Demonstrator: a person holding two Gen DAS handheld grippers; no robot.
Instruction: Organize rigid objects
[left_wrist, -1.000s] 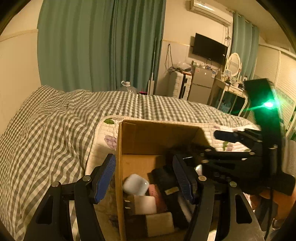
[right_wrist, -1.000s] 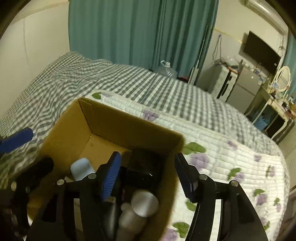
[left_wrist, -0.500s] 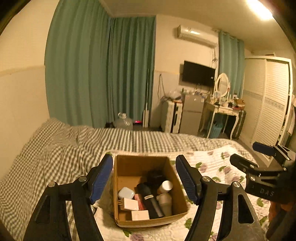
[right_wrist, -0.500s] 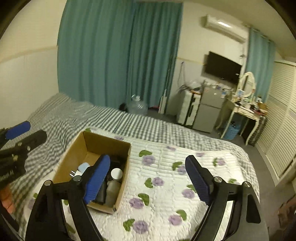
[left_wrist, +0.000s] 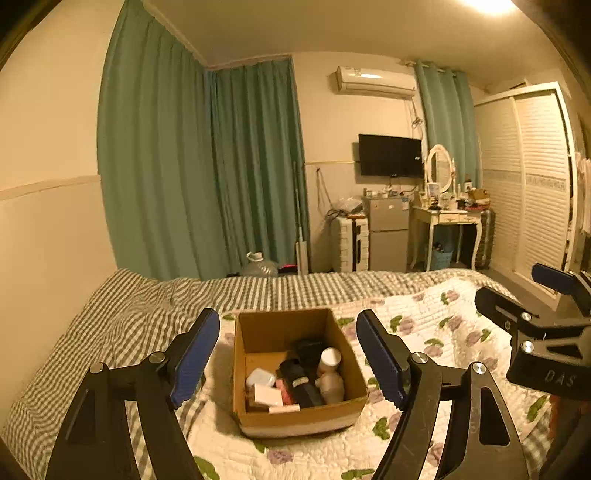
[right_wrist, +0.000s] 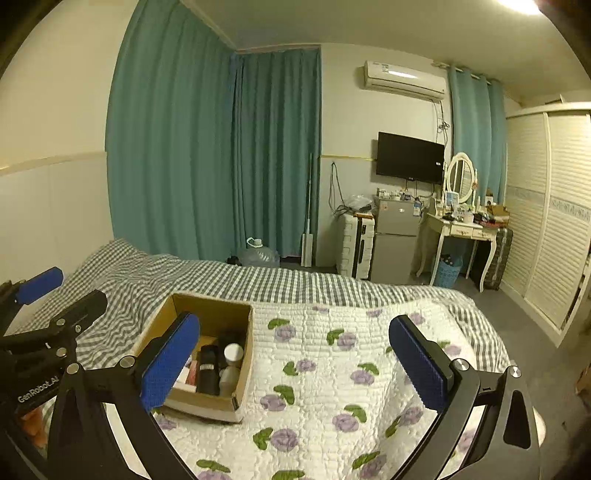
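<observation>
An open cardboard box (left_wrist: 258, 328) sits on the flowered quilt (left_wrist: 424, 332) on the bed. It holds a white case (left_wrist: 260, 377), a black bottle (left_wrist: 301, 382), a white-capped bottle (left_wrist: 330, 358), a black cube (left_wrist: 309, 349) and small boxes. The box also shows in the right wrist view (right_wrist: 214, 310). My left gripper (left_wrist: 288, 358) is open and empty, raised well above and behind the box. My right gripper (right_wrist: 295, 360) is open and empty, raised to the right of the box, over the quilt (right_wrist: 332, 354).
A grey checked blanket (left_wrist: 110, 325) covers the bed's left and far side. Beyond the bed stand teal curtains (left_wrist: 207, 177), a water jug (left_wrist: 258, 265), a small fridge (left_wrist: 388, 232), a dressing table (left_wrist: 447, 218) and a louvred wardrobe (left_wrist: 528, 184).
Both grippers have pulled up and back from inside the box to high above the bed. The right gripper has opened wider. The box's contents stay in place.
</observation>
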